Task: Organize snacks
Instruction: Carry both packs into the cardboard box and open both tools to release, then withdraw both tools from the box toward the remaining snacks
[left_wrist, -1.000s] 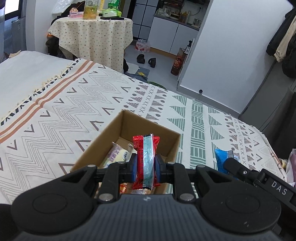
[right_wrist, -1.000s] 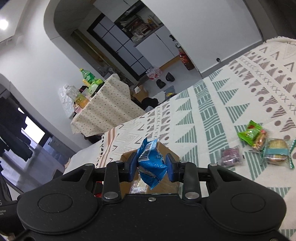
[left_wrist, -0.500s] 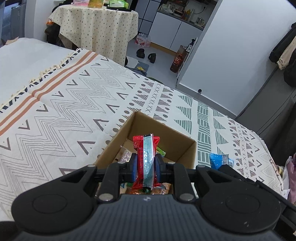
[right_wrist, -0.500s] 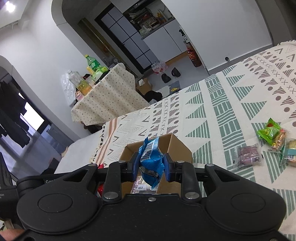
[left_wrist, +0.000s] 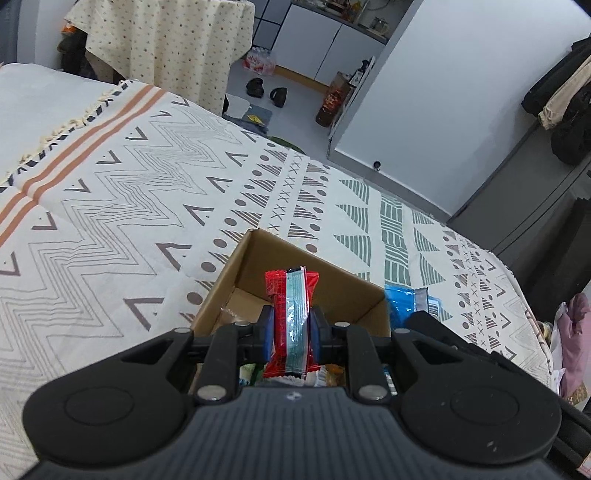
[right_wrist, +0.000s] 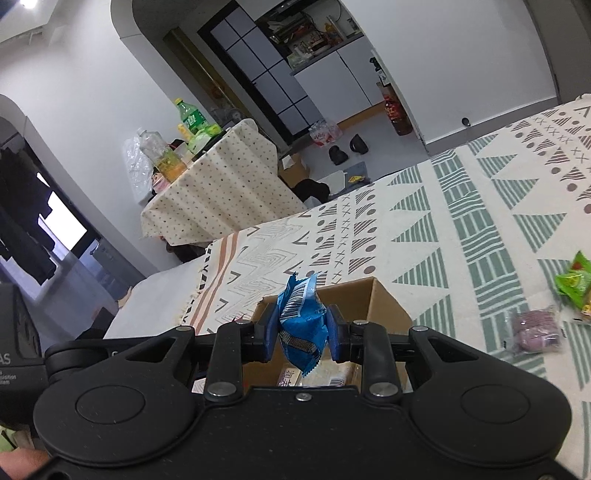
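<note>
On patterned bedspread (left_wrist: 110, 206), cardboard box (left_wrist: 258, 258), left tool (left_wrist: 291, 326) gripping red packet (left_wrist: 291, 295), right tool (right_wrist: 303, 328) blue packet (right_wrist: 301, 325).

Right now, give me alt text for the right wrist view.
The right gripper holds a blue snack packet above an open cardboard box on a patterned bedspread. Green and purple snacks lie at right.

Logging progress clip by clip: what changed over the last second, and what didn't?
Both grippers moved in toward the cardboard box, which now sits closer under each one. The left gripper is still shut on the red snack packet and the right gripper on the blue snack packet. Nothing was let go. The green and purple snacks still lie on the blanket.
</note>
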